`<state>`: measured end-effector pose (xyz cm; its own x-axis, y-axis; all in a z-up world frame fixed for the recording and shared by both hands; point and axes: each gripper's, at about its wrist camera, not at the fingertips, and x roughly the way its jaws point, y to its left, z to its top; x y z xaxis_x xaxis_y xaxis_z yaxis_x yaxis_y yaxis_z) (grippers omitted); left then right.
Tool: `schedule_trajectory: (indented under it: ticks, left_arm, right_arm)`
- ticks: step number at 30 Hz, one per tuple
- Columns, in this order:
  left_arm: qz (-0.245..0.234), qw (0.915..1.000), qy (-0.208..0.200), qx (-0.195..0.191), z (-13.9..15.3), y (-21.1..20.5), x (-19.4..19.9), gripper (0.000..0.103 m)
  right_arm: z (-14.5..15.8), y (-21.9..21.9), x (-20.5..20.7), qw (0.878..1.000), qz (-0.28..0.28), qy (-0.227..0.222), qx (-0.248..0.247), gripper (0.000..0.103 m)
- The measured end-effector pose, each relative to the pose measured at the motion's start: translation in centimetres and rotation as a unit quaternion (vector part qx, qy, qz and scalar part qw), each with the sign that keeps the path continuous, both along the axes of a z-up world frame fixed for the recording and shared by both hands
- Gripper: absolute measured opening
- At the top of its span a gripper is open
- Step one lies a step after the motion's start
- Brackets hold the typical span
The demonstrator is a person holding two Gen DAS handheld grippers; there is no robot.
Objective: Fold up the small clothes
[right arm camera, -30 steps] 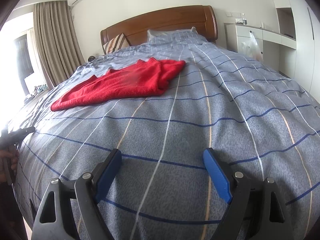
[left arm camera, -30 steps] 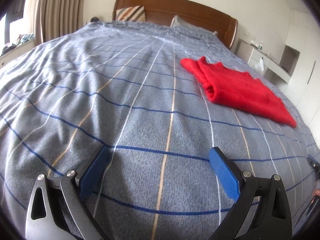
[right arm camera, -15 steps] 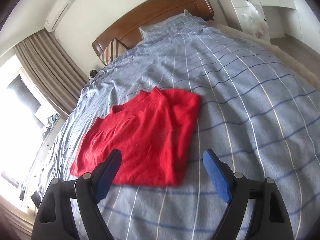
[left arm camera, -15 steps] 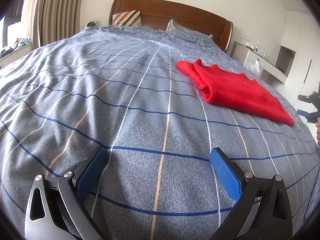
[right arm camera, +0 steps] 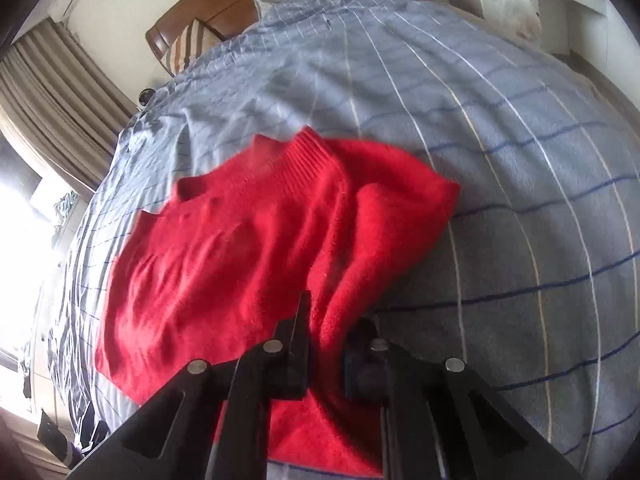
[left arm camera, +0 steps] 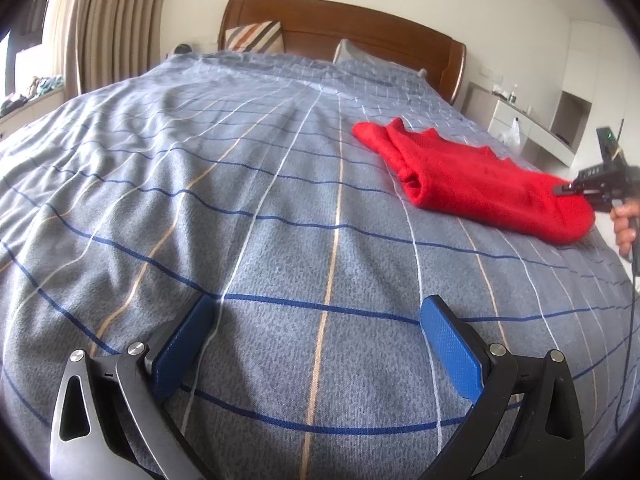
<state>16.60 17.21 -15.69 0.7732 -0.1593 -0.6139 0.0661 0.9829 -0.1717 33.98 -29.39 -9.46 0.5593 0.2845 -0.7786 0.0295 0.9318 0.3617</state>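
The red sweater point(right arm camera: 248, 248) lies part-folded on the right side of the grey checked bedspread point(left arm camera: 240, 208), collar toward the wooden headboard point(left arm camera: 360, 24). At its near hem the right gripper point(right arm camera: 324, 328) is closing, a ridge of red knit pinched between its jaws. Well to the left, the left gripper point(left arm camera: 316, 340) hangs wide and empty above bare bedspread.
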Motion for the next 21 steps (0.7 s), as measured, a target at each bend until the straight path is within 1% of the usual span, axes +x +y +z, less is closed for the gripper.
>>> schedule_trajectory:
  ticks: [3,6,9,11,15,16,17,18,19,20,21]
  left_arm:
    - [0.0,1.0,0.004,0.003,0.1,-0.2,0.3,0.102]
    - [-0.001,1.0,0.005,0.002,0.2,-0.3,0.4,0.102]
    - [0.0,1.0,0.004,0.002,0.1,-0.3,0.5,0.102]
    - [-0.001,1.0,0.004,0.0,0.1,-0.3,0.6,0.102]
    - [-0.001,1.0,0.003,-0.001,0.1,-0.4,0.7,0.102]
    - [-0.002,1.0,0.003,-0.001,0.1,-0.4,0.7,0.102]
    - [-0.001,1.0,0.003,-0.001,0.1,-0.4,0.7,0.102]
    - [-0.001,1.0,0.003,-0.001,0.1,-0.4,0.7,0.102]
    - [-0.001,1.0,0.003,-0.001,0.1,-0.4,0.8,0.102]
    - [-0.001,1.0,0.003,0.0,0.1,-0.4,0.7,0.102]
    - [-0.001,1.0,0.004,0.0,0.1,-0.4,0.7,0.102]
  right_arm:
    - [3.1,4.7,0.9,0.999,0.045,-0.014,0.002,0.012]
    - [4.2,11.2,2.4,0.995,0.098,-0.012,-0.014,0.012]
    - [3.7,17.4,3.5,0.989,0.142,-0.012,-0.029,0.011]
    - [2.9,20.6,4.1,0.987,0.158,-0.007,-0.029,0.011]
    - [0.4,25.1,4.3,0.985,0.17,-0.005,-0.041,0.012]
    - [-0.2,25.9,4.4,0.984,0.174,-0.005,-0.041,0.02]
    - [-0.8,26.3,3.9,0.983,0.181,0.001,-0.031,0.024]
    - [-1.5,26.5,3.9,0.981,0.193,0.016,-0.003,0.046]
    - [-1.8,26.5,3.5,0.979,0.199,0.023,0.03,0.065]
    - [-1.6,26.3,3.0,0.976,0.206,0.019,0.062,0.067]
    - [-1.1,26.2,2.5,0.971,0.221,0.013,0.089,0.068]
